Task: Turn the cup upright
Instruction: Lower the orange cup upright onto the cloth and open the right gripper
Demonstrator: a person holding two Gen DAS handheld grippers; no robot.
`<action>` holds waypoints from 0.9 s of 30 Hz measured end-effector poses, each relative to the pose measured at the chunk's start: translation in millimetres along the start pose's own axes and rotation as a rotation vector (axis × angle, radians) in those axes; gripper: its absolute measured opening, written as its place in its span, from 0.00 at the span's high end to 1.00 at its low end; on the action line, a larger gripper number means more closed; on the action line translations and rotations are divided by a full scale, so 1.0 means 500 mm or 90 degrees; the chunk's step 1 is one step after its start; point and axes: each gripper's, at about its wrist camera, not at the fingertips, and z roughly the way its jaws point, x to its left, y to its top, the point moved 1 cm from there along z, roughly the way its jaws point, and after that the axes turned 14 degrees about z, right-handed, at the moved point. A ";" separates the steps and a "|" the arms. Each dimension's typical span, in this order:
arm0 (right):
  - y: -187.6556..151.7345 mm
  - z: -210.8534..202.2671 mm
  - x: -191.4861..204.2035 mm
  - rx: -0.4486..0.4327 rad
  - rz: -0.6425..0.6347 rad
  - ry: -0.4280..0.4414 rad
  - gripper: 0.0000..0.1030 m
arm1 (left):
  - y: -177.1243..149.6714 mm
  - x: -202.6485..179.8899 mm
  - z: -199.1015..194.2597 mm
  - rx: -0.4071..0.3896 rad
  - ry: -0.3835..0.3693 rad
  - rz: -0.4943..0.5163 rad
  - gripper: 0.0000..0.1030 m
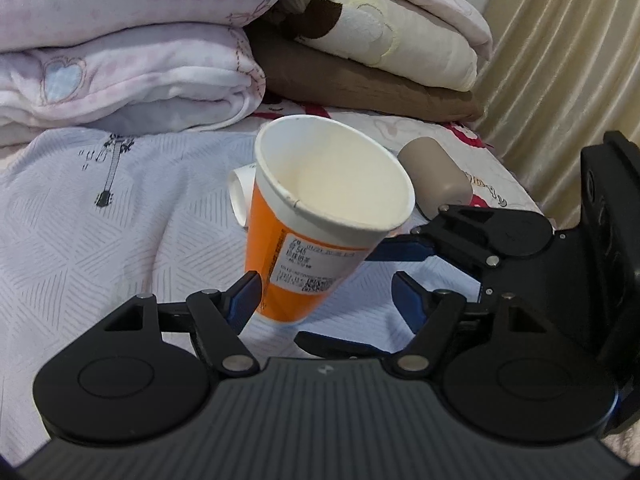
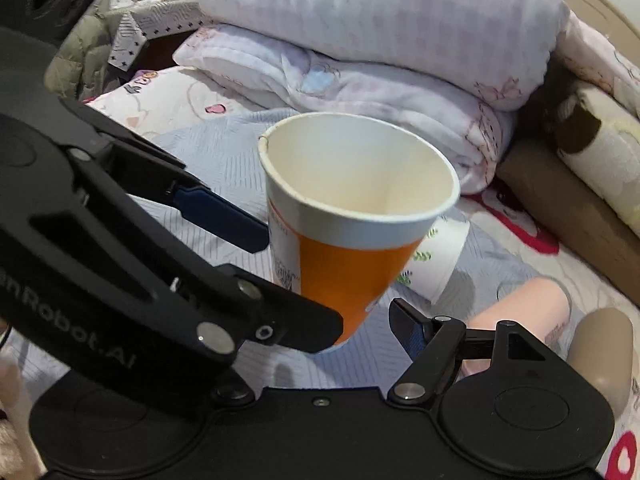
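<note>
Both wide open, gripping nothing | left gripper – one fingertip touches cup wall | right gripper brackets base | cup mouth-up, leaning, base by bedspread – needs squaring, then release

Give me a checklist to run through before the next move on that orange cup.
1. Orange cup mouth up: ok.
2. Cup standing straight on the bedspread: not ok, it is tilted.
3. Left tongs closed on the cup: not ok, one finger touches and the other stands clear.
4. Right tongs gripping the cup: cannot tell, one finger is hidden.
5. White cup lying behind, apart from the orange one: cannot tell.
</note>
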 end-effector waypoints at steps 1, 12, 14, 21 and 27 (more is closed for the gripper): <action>-0.001 -0.002 0.002 0.008 0.008 -0.001 0.24 | 0.000 0.000 -0.004 0.002 0.003 -0.004 0.31; -0.009 -0.100 0.025 0.047 0.090 0.015 0.24 | 0.007 -0.016 -0.093 0.082 0.052 -0.040 0.30; -0.015 -0.126 0.031 0.045 0.091 0.003 0.24 | 0.016 -0.022 -0.113 0.088 0.071 -0.037 0.30; -0.036 -0.282 0.052 -0.017 0.130 -0.001 0.23 | 0.050 -0.066 -0.206 0.104 0.146 0.011 0.26; -0.039 -0.398 0.055 -0.083 0.173 -0.029 0.20 | 0.056 -0.115 -0.266 0.115 0.219 0.049 0.20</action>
